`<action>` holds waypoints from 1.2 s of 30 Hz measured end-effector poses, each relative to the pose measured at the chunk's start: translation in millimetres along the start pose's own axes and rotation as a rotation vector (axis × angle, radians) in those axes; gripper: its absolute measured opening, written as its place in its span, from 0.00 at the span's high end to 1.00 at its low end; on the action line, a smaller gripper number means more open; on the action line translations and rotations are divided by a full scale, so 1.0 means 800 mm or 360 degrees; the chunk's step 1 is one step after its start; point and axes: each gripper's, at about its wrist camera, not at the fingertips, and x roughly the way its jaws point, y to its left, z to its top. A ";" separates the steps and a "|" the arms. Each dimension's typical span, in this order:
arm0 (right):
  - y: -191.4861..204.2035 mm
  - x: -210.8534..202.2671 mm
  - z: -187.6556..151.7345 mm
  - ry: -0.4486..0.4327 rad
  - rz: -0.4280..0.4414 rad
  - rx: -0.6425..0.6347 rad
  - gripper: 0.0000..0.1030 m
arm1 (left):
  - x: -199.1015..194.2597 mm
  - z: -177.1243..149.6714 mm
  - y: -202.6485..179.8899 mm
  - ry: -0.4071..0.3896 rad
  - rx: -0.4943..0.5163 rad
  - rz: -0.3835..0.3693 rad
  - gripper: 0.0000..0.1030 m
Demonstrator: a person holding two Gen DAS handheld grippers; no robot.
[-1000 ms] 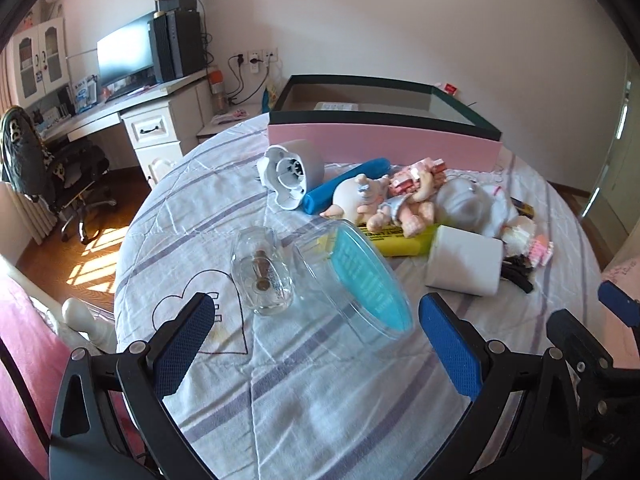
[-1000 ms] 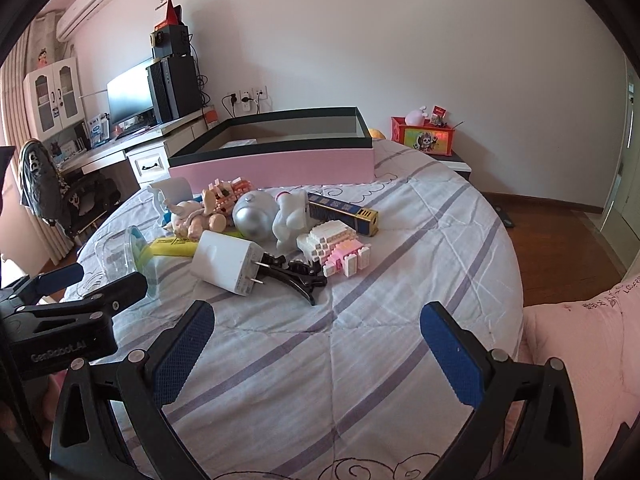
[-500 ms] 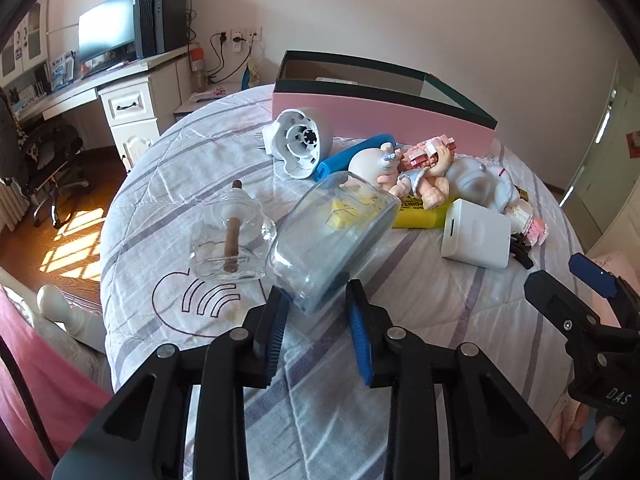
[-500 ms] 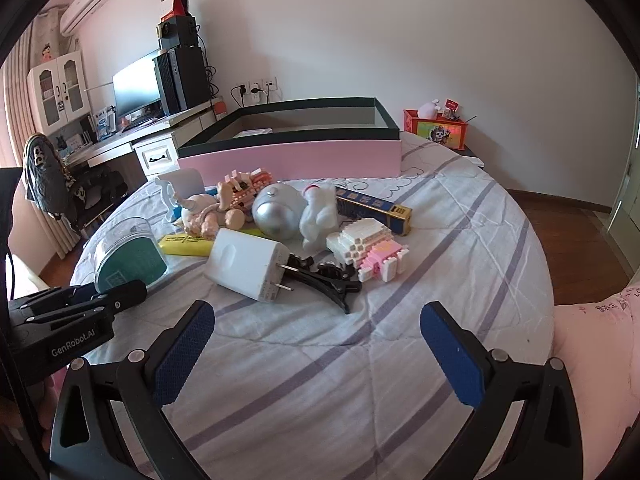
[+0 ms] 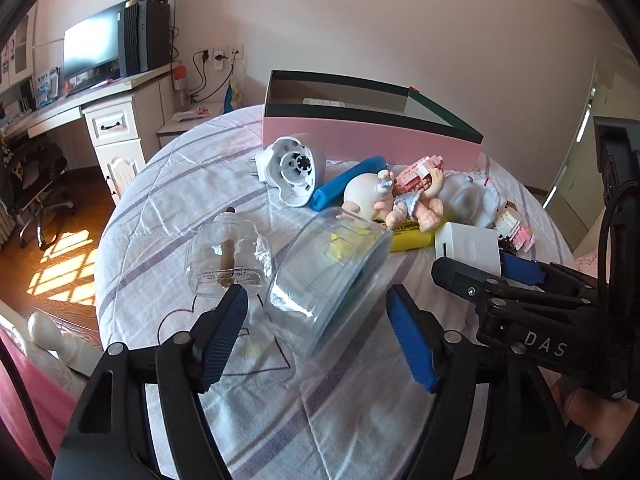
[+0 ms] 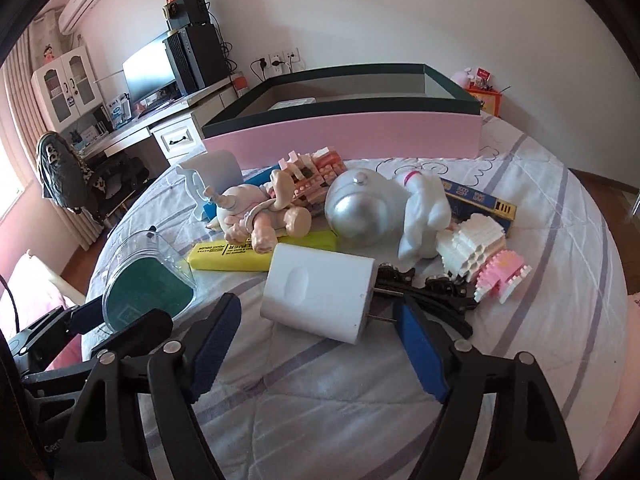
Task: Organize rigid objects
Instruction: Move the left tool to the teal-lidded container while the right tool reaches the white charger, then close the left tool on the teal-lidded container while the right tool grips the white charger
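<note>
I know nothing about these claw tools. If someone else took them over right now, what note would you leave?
Left gripper: open, jaws just opening; clear tub between them, not gripped.
Right gripper: open, jaws just closing; white charger between them, not pinched yet.
Things: toys, glass bottle and the rest lie loose on the quilt before the pink box.
Done: nothing from the pile is in the box, as far as shows.
Left: grip and box each item.

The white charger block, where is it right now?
In the right wrist view the white charger block lies on the bedspread just ahead of the right gripper, beside the yellow box.
</note>
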 end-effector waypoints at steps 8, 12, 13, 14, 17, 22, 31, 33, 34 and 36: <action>-0.011 0.004 0.006 0.0034 0.0024 -0.0043 0.34 | 0.022 0.004 -0.011 0.0067 0.0089 0.0025 0.63; -0.021 -0.010 -0.005 0.0042 0.0083 -0.0074 0.34 | 0.008 -0.004 -0.017 0.0077 0.0074 0.0019 0.63; -0.025 -0.015 -0.010 0.0051 0.0104 -0.0072 0.34 | 0.005 -0.006 -0.019 0.0081 0.0064 0.0024 0.63; -0.030 -0.023 -0.014 0.0054 0.0126 -0.0070 0.34 | 0.002 -0.009 -0.022 0.0088 0.0049 0.0025 0.63; -0.041 -0.041 -0.027 0.0081 0.0138 -0.0073 0.34 | -0.002 -0.017 -0.035 0.0110 0.0039 -0.0002 0.63; -0.056 -0.046 -0.034 0.0068 0.0073 -0.0034 0.34 | 0.005 -0.022 -0.055 0.0088 0.0078 0.0079 0.64; -0.048 -0.030 -0.027 -0.0003 -0.0078 -0.0052 0.34 | 0.009 -0.022 -0.065 0.0045 0.0143 0.0134 0.64; -0.041 -0.027 -0.028 -0.0009 -0.0131 -0.0132 0.35 | 0.005 -0.020 -0.063 0.0039 0.0121 0.0102 0.64; -0.037 -0.026 -0.030 -0.0021 -0.0158 -0.0179 0.35 | 0.003 -0.019 -0.062 0.0033 0.0122 0.0101 0.64; -0.039 -0.029 -0.033 -0.0051 -0.0149 -0.0184 0.35 | -0.003 -0.018 -0.063 0.0012 0.0119 0.0097 0.64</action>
